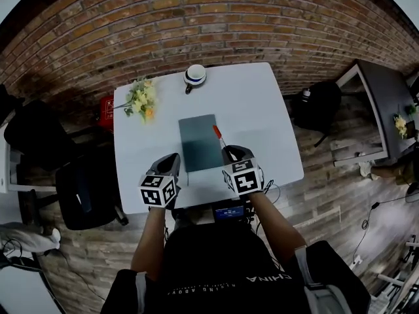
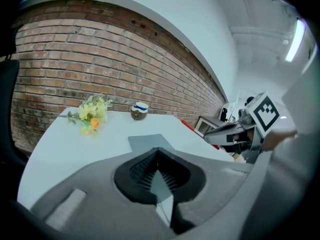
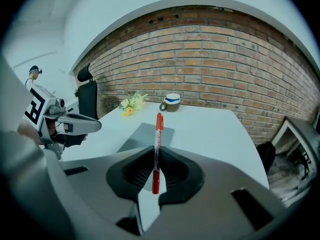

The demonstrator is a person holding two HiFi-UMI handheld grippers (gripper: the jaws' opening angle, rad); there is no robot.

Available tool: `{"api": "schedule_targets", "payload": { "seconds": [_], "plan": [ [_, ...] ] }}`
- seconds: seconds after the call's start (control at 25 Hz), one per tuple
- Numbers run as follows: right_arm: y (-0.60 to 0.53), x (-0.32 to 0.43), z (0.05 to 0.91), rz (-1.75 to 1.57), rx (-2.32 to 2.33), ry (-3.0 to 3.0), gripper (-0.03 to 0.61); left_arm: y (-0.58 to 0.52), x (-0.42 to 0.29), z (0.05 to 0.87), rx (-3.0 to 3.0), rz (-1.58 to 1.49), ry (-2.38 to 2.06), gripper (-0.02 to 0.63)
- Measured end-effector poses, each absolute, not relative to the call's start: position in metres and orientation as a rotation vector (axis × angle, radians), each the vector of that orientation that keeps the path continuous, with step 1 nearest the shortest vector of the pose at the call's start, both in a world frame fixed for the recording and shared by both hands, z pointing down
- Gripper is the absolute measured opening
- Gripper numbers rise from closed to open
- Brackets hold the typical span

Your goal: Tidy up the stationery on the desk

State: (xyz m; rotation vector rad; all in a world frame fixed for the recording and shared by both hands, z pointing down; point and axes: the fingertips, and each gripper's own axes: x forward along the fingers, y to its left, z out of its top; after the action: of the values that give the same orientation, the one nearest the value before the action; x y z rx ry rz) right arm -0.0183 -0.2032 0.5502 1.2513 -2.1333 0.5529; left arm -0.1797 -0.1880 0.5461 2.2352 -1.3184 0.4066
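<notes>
We hold the red pen point(image 3: 159, 126) in our right gripper point(image 3: 155, 159), its jaws pinched narrow on the barrel and the cap pointing to the far side, over the near edge of the white desk point(image 1: 262, 110). Our left gripper point(image 2: 159, 159) hangs at the near left, jaws together with nothing in them. The grey notebook point(image 1: 200, 142) lies flat just beyond both grippers. At the far edge stands a cup point(image 1: 194, 76), with yellow flowers point(image 1: 142, 98) to its left. A black chair point(image 1: 88, 188) sits left of the desk.

The left hand-held gripper point(image 2: 159, 151), jaws together, points over a white bench point(image 2: 65, 144) bearing a grey pad point(image 2: 145, 141), flowers point(image 2: 91, 113) and a cup point(image 2: 139, 111)
</notes>
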Motion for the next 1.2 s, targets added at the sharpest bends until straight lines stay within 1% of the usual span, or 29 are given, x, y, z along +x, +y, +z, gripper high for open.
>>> {"api": "schedule_targets", "payload": {
  "seconds": [0.48,0.76,1.2],
  "plan": [
    [-0.237,0.012,0.609,0.791,1.303,-2.025,0.048,-0.2,-0.167,0.588,2.164,0.518,-1.25,0.012],
    [-0.243,0.005,0.642,0.917,1.307,-1.963,0.048,-0.197,-0.169,0.609,2.171,0.643,-1.195,0.011],
    [-0.241,-0.005,0.66,1.06,1.323,-1.932,0.049,-0.199,-0.176,0.62,2.162,0.678,-1.159,0.012]
  ]
}}
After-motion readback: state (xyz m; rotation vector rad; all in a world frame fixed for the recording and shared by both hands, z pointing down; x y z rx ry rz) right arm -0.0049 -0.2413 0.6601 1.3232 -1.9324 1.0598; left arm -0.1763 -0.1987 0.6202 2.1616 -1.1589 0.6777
